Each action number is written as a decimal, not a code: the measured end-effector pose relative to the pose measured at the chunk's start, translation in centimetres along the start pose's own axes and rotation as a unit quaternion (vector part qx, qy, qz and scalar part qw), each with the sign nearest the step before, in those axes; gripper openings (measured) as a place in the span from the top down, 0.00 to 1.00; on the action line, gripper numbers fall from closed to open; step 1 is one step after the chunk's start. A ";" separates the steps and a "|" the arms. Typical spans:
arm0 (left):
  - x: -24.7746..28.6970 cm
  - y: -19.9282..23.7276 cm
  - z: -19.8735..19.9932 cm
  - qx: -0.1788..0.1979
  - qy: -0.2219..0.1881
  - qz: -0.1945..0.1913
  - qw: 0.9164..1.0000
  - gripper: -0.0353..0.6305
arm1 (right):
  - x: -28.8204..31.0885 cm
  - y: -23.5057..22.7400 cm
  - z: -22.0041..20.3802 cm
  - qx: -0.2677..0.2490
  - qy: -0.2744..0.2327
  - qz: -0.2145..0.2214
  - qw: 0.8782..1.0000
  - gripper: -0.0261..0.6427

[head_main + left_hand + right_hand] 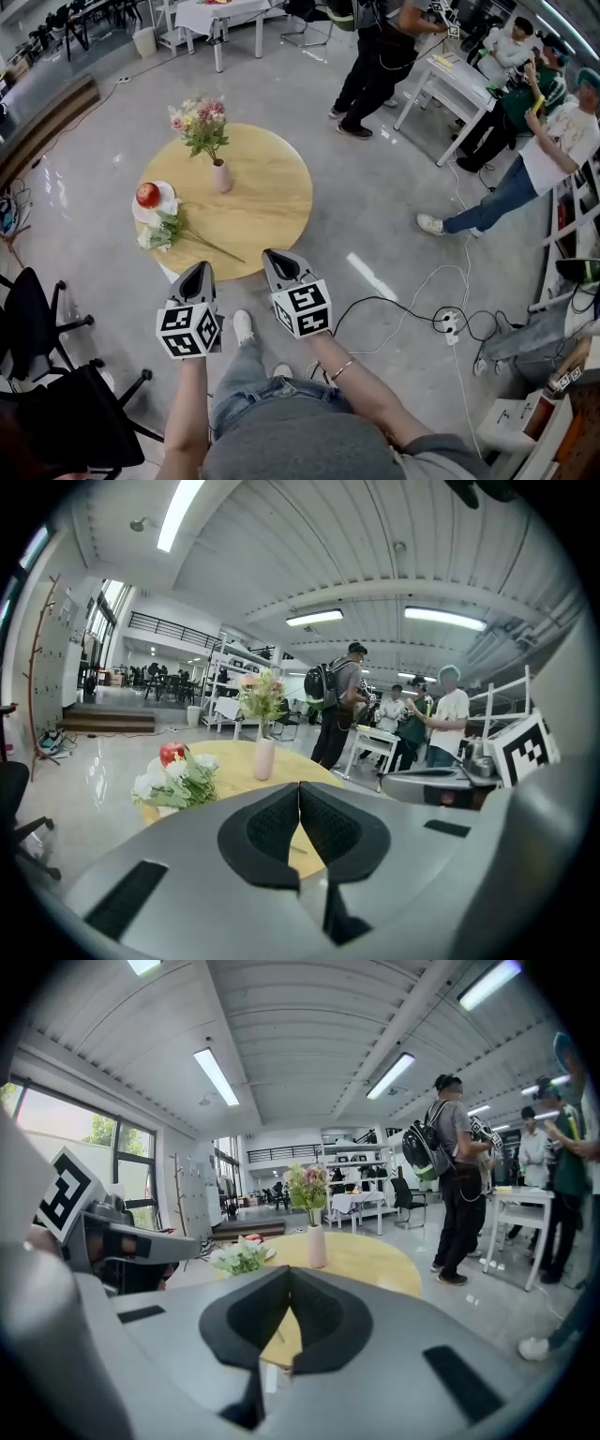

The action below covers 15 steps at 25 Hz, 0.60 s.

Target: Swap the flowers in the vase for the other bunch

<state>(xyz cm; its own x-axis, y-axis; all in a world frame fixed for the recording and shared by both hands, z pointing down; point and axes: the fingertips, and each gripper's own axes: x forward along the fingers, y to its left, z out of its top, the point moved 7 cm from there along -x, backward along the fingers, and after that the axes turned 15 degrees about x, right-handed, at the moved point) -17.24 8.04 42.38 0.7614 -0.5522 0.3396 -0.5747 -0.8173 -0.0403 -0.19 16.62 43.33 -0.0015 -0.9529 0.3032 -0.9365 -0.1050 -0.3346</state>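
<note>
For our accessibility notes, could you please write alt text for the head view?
A round wooden table bears a pink vase of pink flowers, a red apple on a white plate and a white bunch lying beside the plate. In front, the left tongs and right tongs, both shut and empty, point towards it.

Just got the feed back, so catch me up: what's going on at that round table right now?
A person holds the left gripper and right gripper side by side at the near edge of the round table, both shut and empty. The pink flowers stand in the vase. The white bunch lies on the table beside a plate with an apple. The swap is not yet begun.
</note>
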 end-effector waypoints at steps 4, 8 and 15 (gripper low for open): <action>2.7 2.6 0.7 -0.007 0.003 0.000 1.000 0.92 | 3.5 -0.4 1.2 -0.006 0.009 -0.002 1.000 0.94; 5.2 5.1 1.4 -0.013 0.008 -0.003 1.000 0.92 | 6.8 -0.7 2.5 -0.008 0.013 -0.005 1.000 0.94; 9.6 8.5 3.4 -0.005 0.005 -0.024 1.000 0.92 | 11.6 -1.3 4.2 -0.009 0.017 -0.018 1.000 0.94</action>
<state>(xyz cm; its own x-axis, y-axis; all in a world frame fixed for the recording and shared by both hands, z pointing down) -13.75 -4.74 42.06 0.7858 -0.5103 0.3494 -0.5403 -0.8414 -0.0136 2.47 4.46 43.51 0.0212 -0.9385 0.3447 -0.9420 -0.1343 -0.3077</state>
